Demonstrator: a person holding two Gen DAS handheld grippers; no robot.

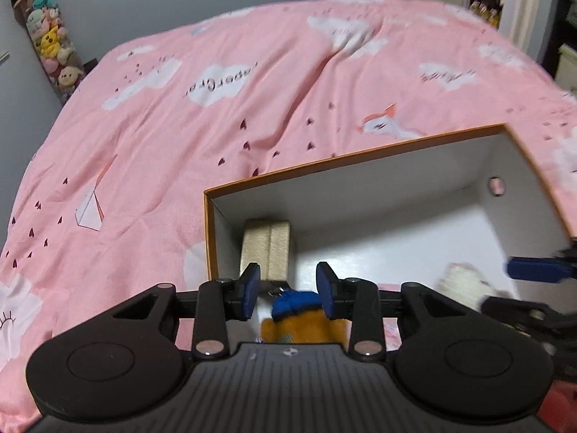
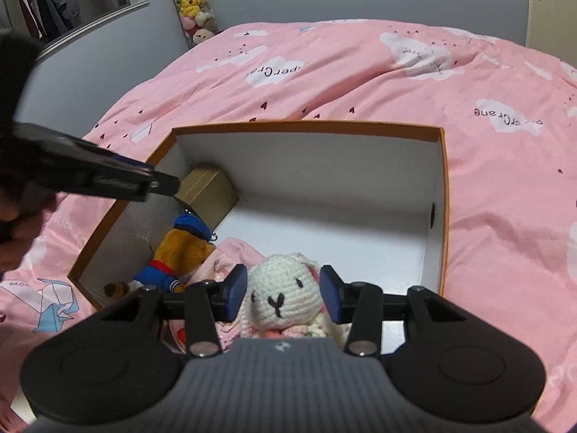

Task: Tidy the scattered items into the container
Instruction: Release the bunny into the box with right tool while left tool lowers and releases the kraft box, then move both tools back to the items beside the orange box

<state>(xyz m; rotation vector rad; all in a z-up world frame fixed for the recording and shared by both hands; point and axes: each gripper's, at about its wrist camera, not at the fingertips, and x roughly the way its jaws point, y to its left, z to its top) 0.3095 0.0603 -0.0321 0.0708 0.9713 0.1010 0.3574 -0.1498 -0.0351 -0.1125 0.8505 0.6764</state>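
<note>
Step in hand, as judged: setting the last soft toys down inside the orange-rimmed box (image 2: 444,195) on the pink bed cover (image 2: 360,79). Left hand-held gripper (image 1: 288,288) above the box's left end, jaws parted, nothing clamped; pads apart from the plush duck (image 2: 180,249), which lies below along the left wall, blue cap toward the far end, sailor collar toward the near end. Worth lifting that gripper straight up and clear of the left wall so the duck is not dragged back out. Gold gift box (image 2: 209,191) tucked in the far left corner of the box, just beyond the duck's cap. Pink cloth (image 2: 230,252) on the box floor between duck and rabbit. Right hand-held gripper (image 2: 283,294) at the near side of the box, toward the middle, blue pads either side of the crochet rabbit (image 2: 279,288); a sliver of gap on the left, right pad near the ear, so cannot tell whether gripping or already let go. Best to lower until the rabbit rests on the cloth, spread the jaws fully, then draw back without snagging the yarn. Rabbit: cream crochet, stitched dark eyes and Y-shaped nose, pinkish ear lining, face up toward the camera. Right half of the box floor bare and white.
</note>
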